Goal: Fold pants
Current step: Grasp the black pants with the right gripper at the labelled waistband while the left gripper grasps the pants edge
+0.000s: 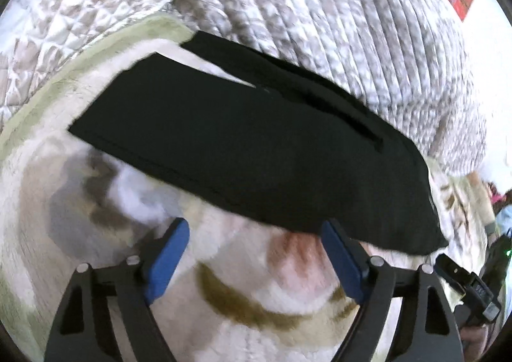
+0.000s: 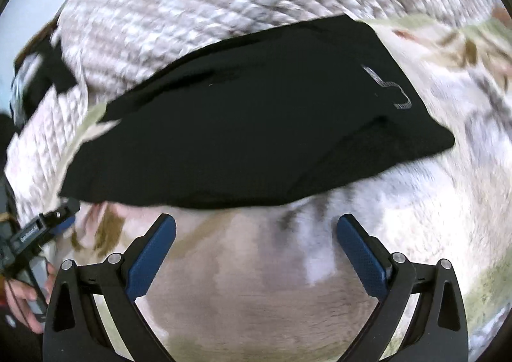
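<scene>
Pants [image 1: 243,151] lie on a fleece blanket [image 1: 96,208] on the bed, legs already laid together lengthwise; cross folds seemingly remain. Left tongs [image 1: 254,258] and right tongs [image 2: 256,253] stand spread, holding nothing. Only the left view shows the leg ends; only the right, the logo [image 2: 392,90].

You see the black pants [image 1: 243,144] lying flat on the fleece blanket [image 1: 96,202], folded lengthwise into a long narrow band. A small pale logo [image 2: 388,87] shows near one end; the far long edge lies by the quilted cover [image 1: 320,26].
</scene>
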Demonstrator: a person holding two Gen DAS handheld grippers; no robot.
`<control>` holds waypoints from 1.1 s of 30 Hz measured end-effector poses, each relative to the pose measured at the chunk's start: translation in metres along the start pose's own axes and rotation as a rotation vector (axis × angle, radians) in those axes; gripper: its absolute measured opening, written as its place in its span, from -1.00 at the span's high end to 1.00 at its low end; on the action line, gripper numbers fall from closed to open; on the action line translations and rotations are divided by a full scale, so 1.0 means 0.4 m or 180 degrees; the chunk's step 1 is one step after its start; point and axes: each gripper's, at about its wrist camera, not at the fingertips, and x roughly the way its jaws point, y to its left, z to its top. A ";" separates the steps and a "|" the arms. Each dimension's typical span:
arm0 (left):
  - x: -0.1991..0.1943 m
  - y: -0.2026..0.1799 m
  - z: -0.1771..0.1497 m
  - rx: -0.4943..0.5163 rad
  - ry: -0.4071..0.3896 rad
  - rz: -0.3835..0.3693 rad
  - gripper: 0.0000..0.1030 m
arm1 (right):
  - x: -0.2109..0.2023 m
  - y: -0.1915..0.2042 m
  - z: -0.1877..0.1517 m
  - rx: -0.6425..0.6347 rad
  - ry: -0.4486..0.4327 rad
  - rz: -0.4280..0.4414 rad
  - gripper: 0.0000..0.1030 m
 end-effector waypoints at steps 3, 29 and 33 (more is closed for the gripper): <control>0.013 0.033 0.023 -0.0258 -0.0034 -0.0111 -0.65 | -0.007 -0.030 0.023 0.0198 -0.0115 0.0014 -0.89; 0.020 0.111 0.151 -0.0617 -0.0393 0.0220 0.94 | 0.003 -0.260 0.151 0.1409 -0.0622 0.0110 0.79; -0.069 0.094 0.131 -0.0480 -0.0439 0.0234 0.94 | -0.067 -0.239 0.151 0.1305 -0.0659 0.0154 0.81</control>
